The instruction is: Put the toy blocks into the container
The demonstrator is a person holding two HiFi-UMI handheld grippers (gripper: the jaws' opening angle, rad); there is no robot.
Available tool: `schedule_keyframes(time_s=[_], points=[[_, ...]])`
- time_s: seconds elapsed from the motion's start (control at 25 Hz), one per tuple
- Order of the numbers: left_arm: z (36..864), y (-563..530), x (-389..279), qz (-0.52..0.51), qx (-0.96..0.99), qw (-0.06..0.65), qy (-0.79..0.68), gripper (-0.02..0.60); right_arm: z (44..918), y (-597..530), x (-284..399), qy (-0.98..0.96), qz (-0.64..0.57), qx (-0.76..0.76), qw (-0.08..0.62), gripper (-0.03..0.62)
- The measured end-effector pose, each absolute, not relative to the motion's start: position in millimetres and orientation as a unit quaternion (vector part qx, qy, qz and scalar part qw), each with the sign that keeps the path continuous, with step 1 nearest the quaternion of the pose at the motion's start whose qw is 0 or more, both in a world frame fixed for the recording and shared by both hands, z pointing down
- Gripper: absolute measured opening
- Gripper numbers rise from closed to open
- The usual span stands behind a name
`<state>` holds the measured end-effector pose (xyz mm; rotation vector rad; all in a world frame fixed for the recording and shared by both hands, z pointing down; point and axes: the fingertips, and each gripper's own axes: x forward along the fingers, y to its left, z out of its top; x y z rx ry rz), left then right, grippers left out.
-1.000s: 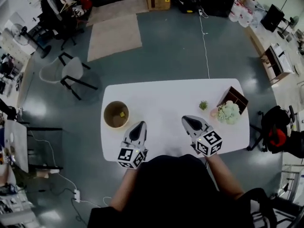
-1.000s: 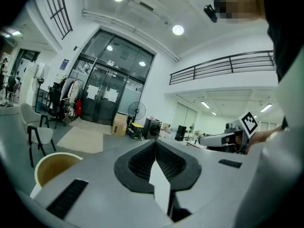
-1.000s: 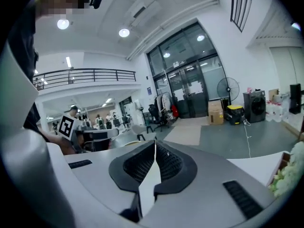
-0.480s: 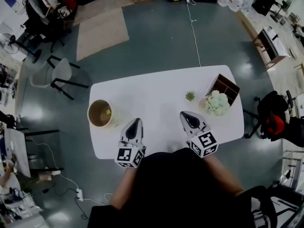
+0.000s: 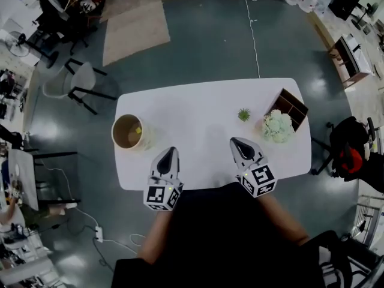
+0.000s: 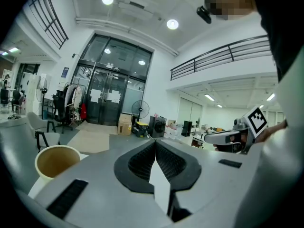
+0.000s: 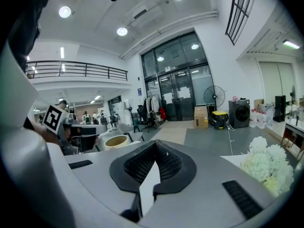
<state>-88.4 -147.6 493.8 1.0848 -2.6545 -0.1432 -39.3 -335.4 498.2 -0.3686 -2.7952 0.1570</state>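
White table (image 5: 198, 104) held a tan container (image 5: 118, 138) at its left end, 1 yellow block (image 5: 138, 130) inside — left gripper (image 5: 170, 152) and right gripper (image 5: 236, 142) hung over the near edge, jaws fully together, empty.

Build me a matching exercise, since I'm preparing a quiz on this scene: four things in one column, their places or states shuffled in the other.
Things:
1. small yellow block
2. bunch of white flowers
3. left gripper
4. small green plant

Places or states:
A. shut, nothing between the jaws
B. directly beside the brown wooden box
C. inside the round tan container
D. on the white table, just left of the flowers in the head view

Pairs: 1-C, 2-B, 3-A, 4-D
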Motion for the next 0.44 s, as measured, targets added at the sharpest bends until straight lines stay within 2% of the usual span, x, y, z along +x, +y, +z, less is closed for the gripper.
schedule_keyframes(time_s=[0.44], points=[[507,-113,-70,-0.063,0.334,0.156,-0.928,0.005,492,-305,-46,-0.972,0.046,-0.169,0.154,-0.001]])
